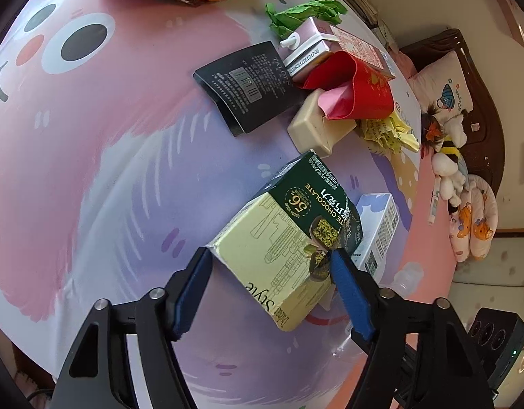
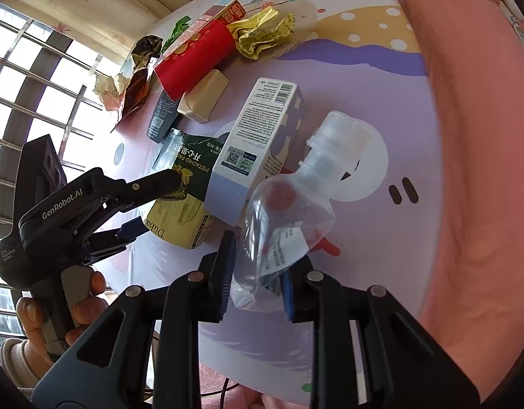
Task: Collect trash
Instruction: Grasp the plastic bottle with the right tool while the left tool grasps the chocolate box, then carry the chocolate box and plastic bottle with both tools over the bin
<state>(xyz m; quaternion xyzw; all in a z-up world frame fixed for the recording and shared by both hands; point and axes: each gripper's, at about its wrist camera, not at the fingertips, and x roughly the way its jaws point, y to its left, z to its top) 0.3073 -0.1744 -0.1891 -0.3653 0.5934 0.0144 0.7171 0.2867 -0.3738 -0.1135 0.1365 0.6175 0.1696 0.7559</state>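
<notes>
Cream-and-green card made up the chocolate box [image 1: 289, 238], which lay on the purple part of the printed table cover [image 1: 108, 170], its long axis running diagonally from the left gripper [image 1: 270, 269] up toward the heap of litter beyond. The near, cream end of the box was seen lying between the blue pads [image 1: 347, 283] of that gripper, one pad just at each side edge; the jaws stood wide, and whether the pads were already pressing the card could not be told for certain, though a grip did not look made. Across its short width, then, the box was judged ready to be pinched, and the left gripper was plainly the nearer one. Just beside the box a white carton [image 2: 258, 143] was lying, with its long axis roughly alongside. The right gripper [image 2: 257, 272] was found clamped narrowly on a crumpled clear plastic bottle [image 2: 296, 204], held above the cover. Farther off, a red paper cup [image 1: 357, 85], a beige soap-like block [image 1: 316, 126], a black sleeve [image 1: 248, 85] and crumpled green paper [image 1: 303, 13] were heaped together.
</notes>
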